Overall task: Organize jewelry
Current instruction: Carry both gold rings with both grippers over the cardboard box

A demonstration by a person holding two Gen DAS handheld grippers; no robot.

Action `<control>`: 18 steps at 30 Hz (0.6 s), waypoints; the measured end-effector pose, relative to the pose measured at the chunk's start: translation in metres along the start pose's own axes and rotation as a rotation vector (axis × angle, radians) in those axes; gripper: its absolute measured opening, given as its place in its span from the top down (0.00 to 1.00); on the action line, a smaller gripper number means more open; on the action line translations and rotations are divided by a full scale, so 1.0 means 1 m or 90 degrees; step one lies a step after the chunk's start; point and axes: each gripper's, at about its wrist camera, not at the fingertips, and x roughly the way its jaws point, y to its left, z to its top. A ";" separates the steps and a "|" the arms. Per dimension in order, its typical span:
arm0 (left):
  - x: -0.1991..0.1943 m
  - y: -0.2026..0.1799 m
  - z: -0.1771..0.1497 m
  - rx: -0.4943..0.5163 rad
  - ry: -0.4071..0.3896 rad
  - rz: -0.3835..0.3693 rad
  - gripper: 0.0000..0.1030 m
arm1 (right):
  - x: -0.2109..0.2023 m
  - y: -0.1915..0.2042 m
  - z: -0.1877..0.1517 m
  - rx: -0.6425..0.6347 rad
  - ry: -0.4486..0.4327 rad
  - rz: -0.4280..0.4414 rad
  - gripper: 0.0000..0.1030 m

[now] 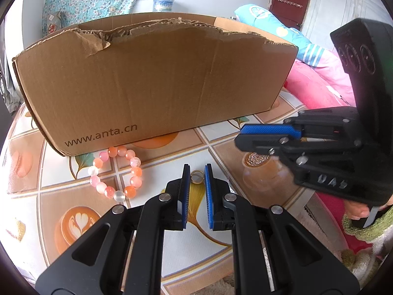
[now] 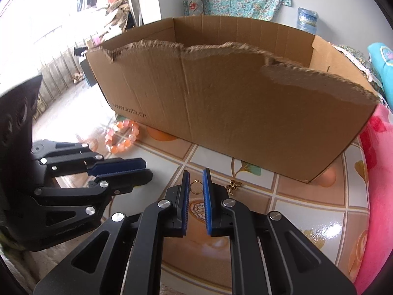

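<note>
A small gold ring (image 1: 197,176) lies on the patterned tablecloth, between the tips of my left gripper (image 1: 197,172), whose jaws stand a little apart and hold nothing. The ring also shows in the right wrist view (image 2: 195,186), between the tips of my right gripper (image 2: 196,175), also slightly open and empty. A pink and orange bead bracelet (image 1: 117,173) lies left of the ring, by the cardboard box (image 1: 157,81). A gold butterfly charm (image 2: 233,186) lies right of the right gripper. The right gripper also shows in the left wrist view (image 1: 242,136).
The open cardboard box (image 2: 233,98) with a torn front rim stands just behind the jewelry. A pink cushion (image 2: 378,172) lies off the table's right edge. A blue and white tub (image 1: 163,3) stands behind the box.
</note>
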 end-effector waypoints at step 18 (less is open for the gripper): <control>-0.098 -0.008 0.050 0.023 -0.108 -0.051 0.89 | -0.101 -0.001 0.053 0.018 -0.159 0.040 0.89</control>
